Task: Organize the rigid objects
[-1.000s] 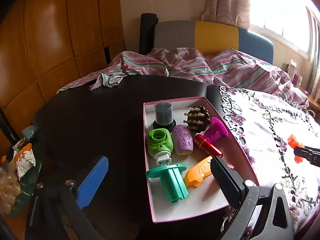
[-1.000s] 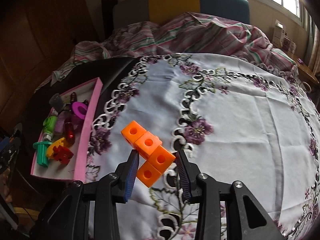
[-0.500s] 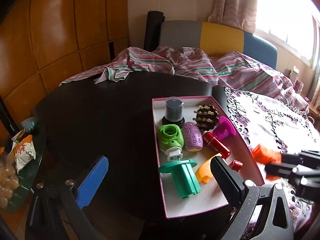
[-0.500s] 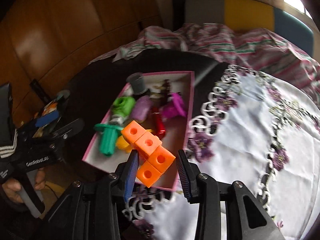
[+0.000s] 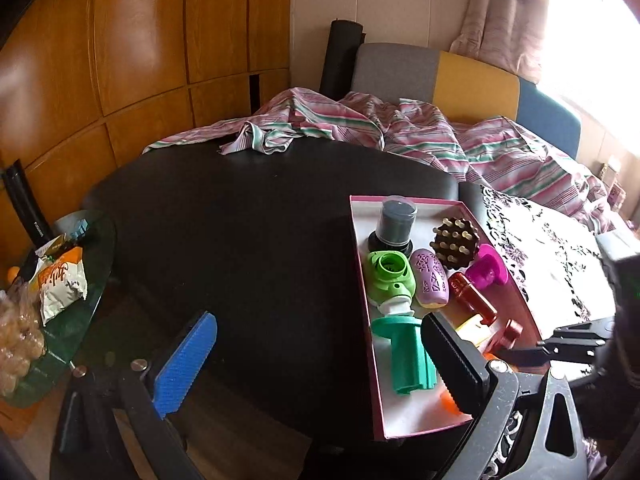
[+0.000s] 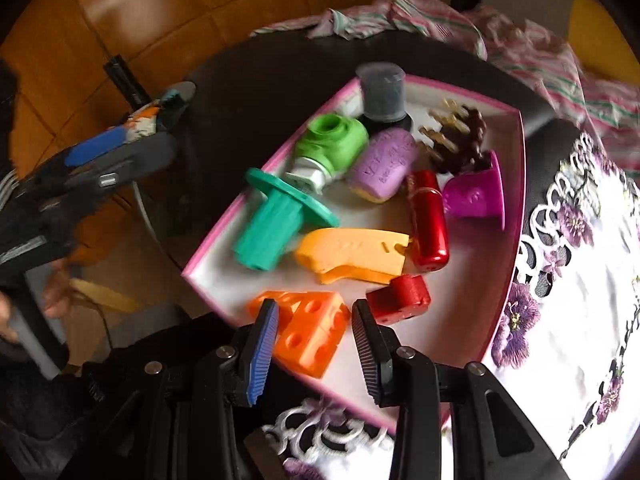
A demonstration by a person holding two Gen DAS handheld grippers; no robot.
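A pink-rimmed box [image 6: 516, 216] holds several rigid toys: a teal spool [image 6: 276, 216], a green piece [image 6: 332, 140], a purple capsule [image 6: 384, 164], a red cylinder [image 6: 426, 220], a yellow-orange piece [image 6: 352, 254]. An orange block of joined cubes [image 6: 312, 328] lies in the box's near corner, between the fingers of my right gripper [image 6: 314, 342], which stands open around it. My left gripper [image 5: 316, 360] is open and empty over the dark table, just left of the box [image 5: 362, 280]. The orange block barely shows in the left wrist view [image 5: 447, 402].
The box sits on a black round table [image 5: 240, 232] beside a white embroidered cloth [image 6: 580, 300]. A striped blanket [image 5: 400, 132] lies behind. A glass side table with snack bags [image 5: 56, 280] stands at the left, by wooden wall panels.
My right gripper carried the orange block from the cloth over into the box, lowered it and opened its fingers. The left gripper stayed nearly still.
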